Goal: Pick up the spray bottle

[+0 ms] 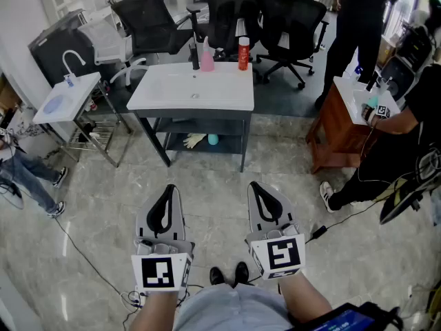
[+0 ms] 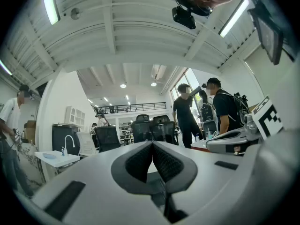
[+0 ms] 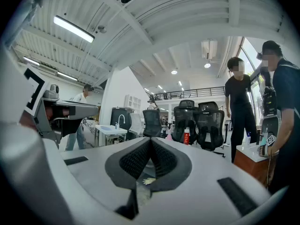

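Note:
The pink spray bottle (image 1: 207, 55) stands upright at the back edge of a white sink table (image 1: 172, 96), between a black faucet (image 1: 195, 52) and a red can (image 1: 243, 53). In the right gripper view the spray bottle (image 3: 169, 135) shows small and far off, left of the red can (image 3: 187, 136). My left gripper (image 1: 170, 189) and right gripper (image 1: 255, 186) are held side by side low over the floor, well short of the table. Both are shut with nothing between the jaws. The left gripper (image 2: 152, 144) and right gripper (image 3: 151, 142) point level toward the table.
Black office chairs (image 1: 289, 19) stand behind the table. A smaller white sink stand (image 1: 69, 95) is at the left, a wooden cabinet (image 1: 339, 126) at the right with people beside it. Yellow gloves (image 1: 195, 141) lie on the table's lower shelf. Cables (image 1: 76, 243) trail across the floor.

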Available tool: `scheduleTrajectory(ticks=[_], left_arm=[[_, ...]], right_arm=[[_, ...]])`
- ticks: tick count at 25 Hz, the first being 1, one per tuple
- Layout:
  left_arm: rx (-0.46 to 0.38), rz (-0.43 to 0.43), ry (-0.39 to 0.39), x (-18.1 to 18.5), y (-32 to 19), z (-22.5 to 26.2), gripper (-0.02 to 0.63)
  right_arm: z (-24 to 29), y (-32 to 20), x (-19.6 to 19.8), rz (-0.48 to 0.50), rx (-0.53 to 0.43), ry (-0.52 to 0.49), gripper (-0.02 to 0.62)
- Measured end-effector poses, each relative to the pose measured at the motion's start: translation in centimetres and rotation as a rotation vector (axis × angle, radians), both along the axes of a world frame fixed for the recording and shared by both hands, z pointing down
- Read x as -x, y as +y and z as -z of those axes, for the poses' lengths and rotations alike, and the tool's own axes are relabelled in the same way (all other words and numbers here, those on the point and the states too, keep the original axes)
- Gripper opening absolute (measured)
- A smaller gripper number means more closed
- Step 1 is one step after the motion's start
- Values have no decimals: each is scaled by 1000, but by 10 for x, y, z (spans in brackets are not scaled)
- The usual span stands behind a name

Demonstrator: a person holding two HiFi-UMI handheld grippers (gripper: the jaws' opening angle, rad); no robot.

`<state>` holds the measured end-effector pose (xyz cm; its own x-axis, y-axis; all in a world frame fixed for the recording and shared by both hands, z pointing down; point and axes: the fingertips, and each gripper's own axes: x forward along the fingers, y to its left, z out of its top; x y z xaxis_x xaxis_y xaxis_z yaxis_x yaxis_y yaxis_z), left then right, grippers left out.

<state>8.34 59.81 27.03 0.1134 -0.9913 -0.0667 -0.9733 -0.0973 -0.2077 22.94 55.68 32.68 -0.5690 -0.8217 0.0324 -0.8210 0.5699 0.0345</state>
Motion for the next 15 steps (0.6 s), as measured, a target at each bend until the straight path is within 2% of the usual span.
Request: scheduleTrajectory(ticks=[8,15], left_arm=[[14,-4,4,-11,-6,-7,15],[18,9,1,-25,-24,-15,15]], right_arm=[[-6,-4,-6,14,20,5,13],[-8,-28,-32,-16,6,-24,15]])
